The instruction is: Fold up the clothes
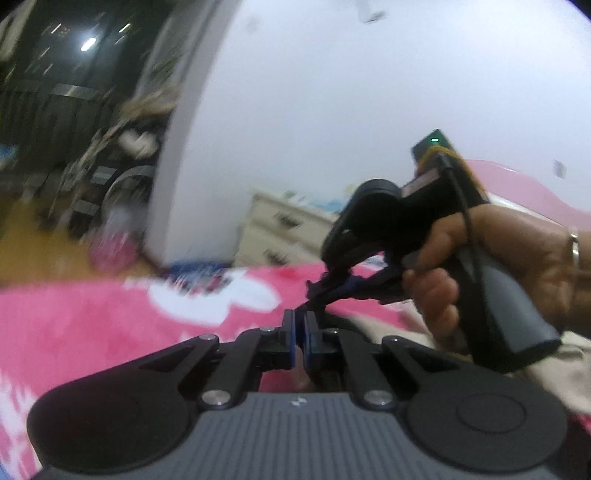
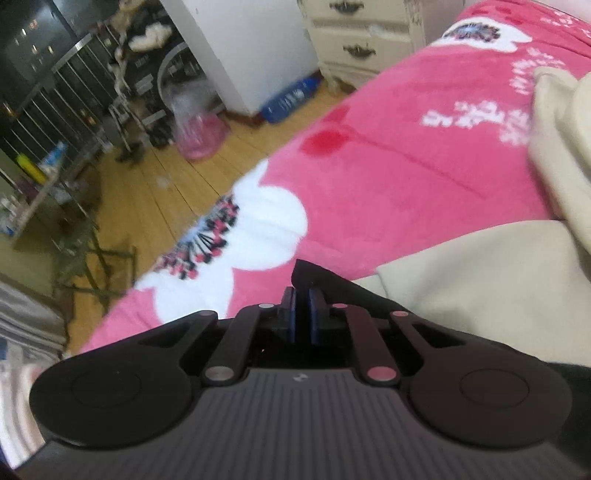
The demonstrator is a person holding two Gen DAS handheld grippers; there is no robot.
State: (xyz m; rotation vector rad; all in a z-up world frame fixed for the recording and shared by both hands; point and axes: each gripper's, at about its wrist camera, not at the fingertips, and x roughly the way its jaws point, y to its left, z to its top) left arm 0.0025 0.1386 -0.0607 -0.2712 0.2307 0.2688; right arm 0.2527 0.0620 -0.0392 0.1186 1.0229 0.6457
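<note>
Left gripper (image 1: pixel 300 328): blue-padded jaws drawn together; a strip of black garment (image 2: pixel 321 280) appears to run from its tips, though blur leaves the pinch uncertain.

Right gripper (image 2: pixel 300 308): jaws clamped on a corner of the black garment, which peaks just above the pads and drapes off to the right. In the left wrist view this gripper sits just beyond the left one, its tips holding dark cloth, gripped by the person's right hand (image 1: pixel 509 266) with a ring on one finger.

Beige garment (image 2: pixel 480 280): lying on the bed right of the black one, another beige fold farther right.

Pink floral blanket (image 2: pixel 388 147): covers the bed beneath both garments.

Cream dresser (image 2: pixel 362 33): far, beyond the bed.

Pink plastic basin (image 2: pixel 201 134): far left, on the wooden floor (image 2: pixel 155 192).
</note>
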